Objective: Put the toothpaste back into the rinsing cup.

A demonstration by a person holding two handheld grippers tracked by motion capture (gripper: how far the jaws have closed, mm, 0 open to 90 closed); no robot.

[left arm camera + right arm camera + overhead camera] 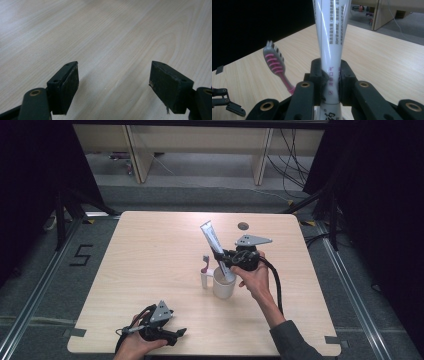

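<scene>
White plastic toothpaste tube [329,50] clamped in right gripper [330,82], lower end entering white ceramic mug [224,285] below; next, lower and release. Left gripper [113,85] jaws apart, idle.

We see our left gripper [113,82] with its two black jaws spread wide over the bare, pale wooden table [107,32].

Lab: black curtains [30,180], floor rails [30,305], loose cables [292,160].

One toothpaste tube [215,247], one toothbrush [276,65], one mug [223,284], two hand-held grippers.
</scene>
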